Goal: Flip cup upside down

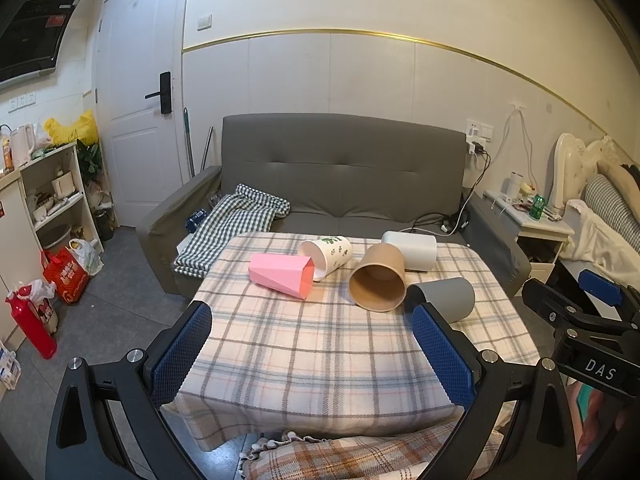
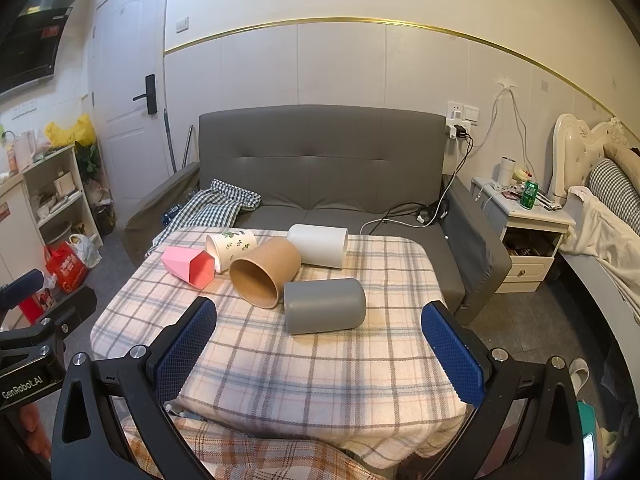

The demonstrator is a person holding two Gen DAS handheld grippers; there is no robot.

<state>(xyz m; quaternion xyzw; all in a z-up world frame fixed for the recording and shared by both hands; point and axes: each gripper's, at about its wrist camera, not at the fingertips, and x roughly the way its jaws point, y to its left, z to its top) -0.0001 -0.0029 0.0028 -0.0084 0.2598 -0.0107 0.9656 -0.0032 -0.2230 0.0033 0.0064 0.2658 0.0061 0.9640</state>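
Both the left gripper [image 1: 312,328] and right gripper [image 2: 320,326] hang wide and empty over the near edge of the plaid-covered table [image 2: 320,368]. Farther in, five cups lie on their sides: grey cup [image 2: 324,306] nearest, then brown cup [image 2: 264,272], pink cup [image 2: 188,266], leaf-print cup [image 2: 232,248], white cup [image 2: 318,246]. Risk: round bodies roll when nudged, and the brown cup, touching its neighbours, may knock them aside.

Left black two-finger gripper with blue pads [image 1: 312,356] wide open, empty; right matching gripper [image 2: 320,354] likewise, side by side.
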